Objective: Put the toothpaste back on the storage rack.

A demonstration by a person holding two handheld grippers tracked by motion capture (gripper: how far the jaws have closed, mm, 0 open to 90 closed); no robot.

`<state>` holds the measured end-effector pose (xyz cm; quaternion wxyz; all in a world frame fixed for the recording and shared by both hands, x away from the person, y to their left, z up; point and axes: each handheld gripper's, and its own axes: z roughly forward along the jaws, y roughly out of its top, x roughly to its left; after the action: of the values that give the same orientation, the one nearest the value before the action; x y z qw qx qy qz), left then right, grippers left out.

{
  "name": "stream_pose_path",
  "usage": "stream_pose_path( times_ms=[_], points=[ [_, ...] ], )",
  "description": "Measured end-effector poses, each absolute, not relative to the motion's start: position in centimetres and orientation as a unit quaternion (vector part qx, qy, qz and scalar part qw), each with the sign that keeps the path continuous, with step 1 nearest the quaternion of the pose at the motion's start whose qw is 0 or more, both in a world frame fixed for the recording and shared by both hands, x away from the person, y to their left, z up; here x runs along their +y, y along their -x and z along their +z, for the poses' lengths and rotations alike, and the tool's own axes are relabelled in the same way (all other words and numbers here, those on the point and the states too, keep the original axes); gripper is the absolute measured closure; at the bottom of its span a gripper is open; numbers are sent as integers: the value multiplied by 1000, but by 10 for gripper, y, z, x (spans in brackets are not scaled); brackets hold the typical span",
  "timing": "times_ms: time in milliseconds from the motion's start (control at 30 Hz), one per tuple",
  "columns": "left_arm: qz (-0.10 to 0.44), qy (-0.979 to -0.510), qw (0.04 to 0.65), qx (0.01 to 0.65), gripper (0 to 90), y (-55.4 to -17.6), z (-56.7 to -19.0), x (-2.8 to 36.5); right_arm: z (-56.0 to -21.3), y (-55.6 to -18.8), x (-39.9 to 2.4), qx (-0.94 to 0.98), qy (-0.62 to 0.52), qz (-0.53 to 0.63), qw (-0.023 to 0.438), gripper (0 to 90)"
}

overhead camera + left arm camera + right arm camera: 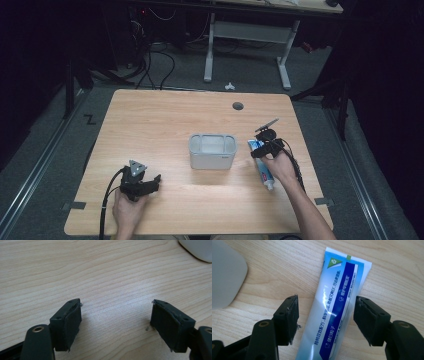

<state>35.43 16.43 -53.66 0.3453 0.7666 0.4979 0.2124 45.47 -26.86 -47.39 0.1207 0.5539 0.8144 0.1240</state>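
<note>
The right gripper [326, 320] straddles the toothpaste tube [337, 307] on the table [165, 115], fingers released on either side. The left gripper [116, 325] rests with fingers spread, empty.

Glossy plastic tube [334, 312] (matt wood table [392, 270])

Bare forearms, no sleeves. Left gripper [141, 182]: black, grey 3-corner plate on top, black cable. Right gripper [326, 320]: black jaws w/ flat dark pads, brass-ringed screw holes.
</note>
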Motion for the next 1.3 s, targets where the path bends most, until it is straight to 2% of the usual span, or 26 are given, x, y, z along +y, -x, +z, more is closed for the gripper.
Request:
stream_pose_path(
  times_ms=[267, 800, 1267, 1300],
  points=[
    [212, -767, 345, 498, 252, -354, -537, 164, -482, -463, -271, 812, -566, 105, 100, 369],
    [213, -767, 345, 498, 252, -354, -537, 164, -488, -467, -272, 813, -568, 86, 96, 396],
    [212, -767, 345, 498, 251, -354, -537, 164, -486, -464, -262, 842, -529, 67, 82, 533],
    [213, -767, 345, 498, 251, -354, -537, 164, -484, -464, -262, 845, -525, 66, 83, 584]
  ],
)
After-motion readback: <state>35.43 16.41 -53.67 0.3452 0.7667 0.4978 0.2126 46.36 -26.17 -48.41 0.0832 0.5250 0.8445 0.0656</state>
